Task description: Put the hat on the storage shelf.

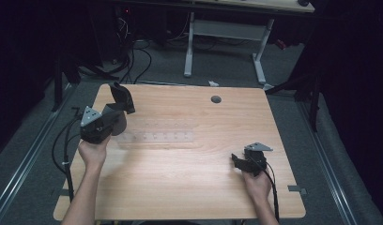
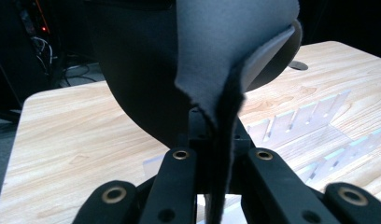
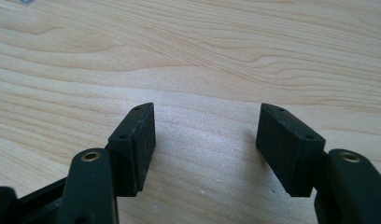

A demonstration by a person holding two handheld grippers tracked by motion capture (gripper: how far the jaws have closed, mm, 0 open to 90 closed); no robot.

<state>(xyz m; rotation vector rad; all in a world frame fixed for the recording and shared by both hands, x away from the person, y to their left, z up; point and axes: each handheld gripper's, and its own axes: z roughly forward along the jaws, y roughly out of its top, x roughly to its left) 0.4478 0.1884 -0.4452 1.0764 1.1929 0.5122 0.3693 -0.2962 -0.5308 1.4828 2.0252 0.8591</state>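
step: left gripper (image 1: pixel 115 111) holds a dark soft pad (image 1: pixel 122 97) up off the table (image 1: pixel 189 187), looks like a lift-and-carry in progress; thing is a mouse-pad-like sheet, exact kind unclear
left jaws: clamped tight on the pad's lower edge, pad (image 2: pixel 216 70) stands up from the jaws and flops a bit
pad place: in the air over the table's far-left corner, above the near end of a clear slotted rack (image 1: pixel 157 138)
right gripper: right gripper (image 1: pixel 240 161) sits low at the table's near right, jaws apart, nothing between the pads (image 3: pixel 137 144), bare wood under them
next move: judged, carry pad toward rack or open wood and lower it; needs a steady grip, since the sheet is limp and may swing
edges: left hand is close to the table's left edge; pad's top nears the far edge
open room: wide bare wood in the middle and near side; small round grommet (image 1: pixel 216 99) far centre, well apart from both grippers
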